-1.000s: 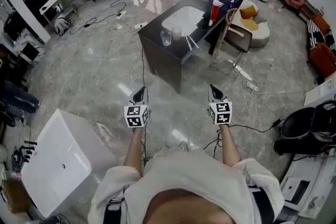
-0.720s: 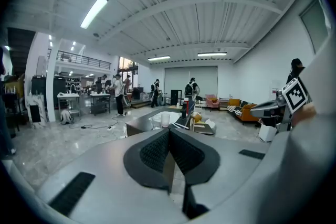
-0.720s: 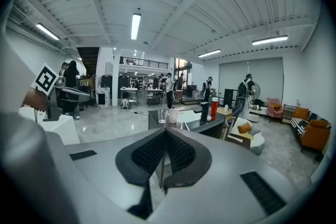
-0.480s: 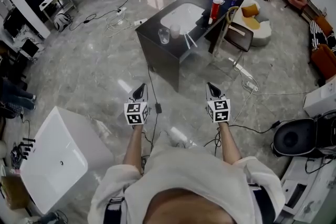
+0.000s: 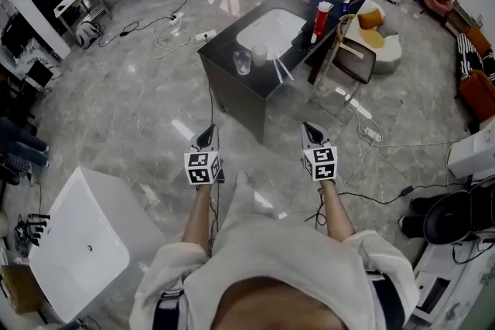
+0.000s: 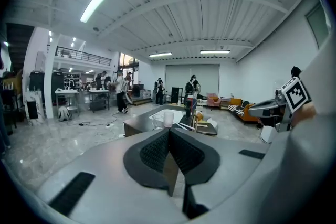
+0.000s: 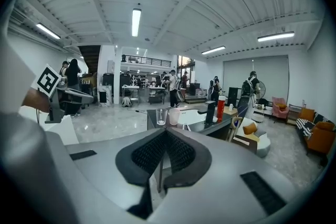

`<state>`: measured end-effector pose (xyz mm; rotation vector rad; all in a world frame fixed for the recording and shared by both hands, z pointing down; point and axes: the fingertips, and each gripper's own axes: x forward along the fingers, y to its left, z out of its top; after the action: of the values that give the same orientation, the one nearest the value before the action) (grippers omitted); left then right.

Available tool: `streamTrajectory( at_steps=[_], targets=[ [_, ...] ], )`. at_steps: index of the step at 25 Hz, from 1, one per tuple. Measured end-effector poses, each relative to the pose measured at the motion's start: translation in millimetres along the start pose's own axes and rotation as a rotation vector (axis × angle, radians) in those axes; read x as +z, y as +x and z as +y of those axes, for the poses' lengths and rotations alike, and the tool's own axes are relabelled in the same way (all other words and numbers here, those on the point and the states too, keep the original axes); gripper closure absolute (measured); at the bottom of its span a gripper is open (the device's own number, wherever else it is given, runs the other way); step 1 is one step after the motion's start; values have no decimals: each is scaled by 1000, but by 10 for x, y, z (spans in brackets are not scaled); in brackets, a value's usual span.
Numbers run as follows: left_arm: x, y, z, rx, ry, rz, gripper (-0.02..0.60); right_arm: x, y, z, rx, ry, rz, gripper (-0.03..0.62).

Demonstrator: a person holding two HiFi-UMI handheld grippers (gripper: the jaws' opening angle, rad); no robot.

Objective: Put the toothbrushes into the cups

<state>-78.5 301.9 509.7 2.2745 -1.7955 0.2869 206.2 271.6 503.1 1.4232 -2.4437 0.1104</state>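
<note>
Two white toothbrushes lie on a dark counter with a white sink, well ahead of me across the floor. A clear glass cup and a pale cup stand next to them. My left gripper and right gripper are held side by side over the floor, short of the counter, both shut with nothing in them. The left gripper view shows its jaws closed, with the pale cup far beyond. The right gripper view shows its jaws closed, with the clear cup beyond.
A red bottle stands on the counter's far end, with a chair to its right. A white basin sits at the lower left. Cables run across the floor. People stand at benches in the background.
Both grippers have moved forward over the floor toward the counter, still shut. The white basin has slipped lower and further left in the head view.
</note>
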Motion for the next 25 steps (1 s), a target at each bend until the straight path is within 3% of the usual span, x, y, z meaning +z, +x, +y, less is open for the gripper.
streamTrajectory(
  at_steps=[25],
  targets=[
    [882,2437,1489,-117,-9,-22,554,889,2471,-470,-102,-8,19,581]
  ],
)
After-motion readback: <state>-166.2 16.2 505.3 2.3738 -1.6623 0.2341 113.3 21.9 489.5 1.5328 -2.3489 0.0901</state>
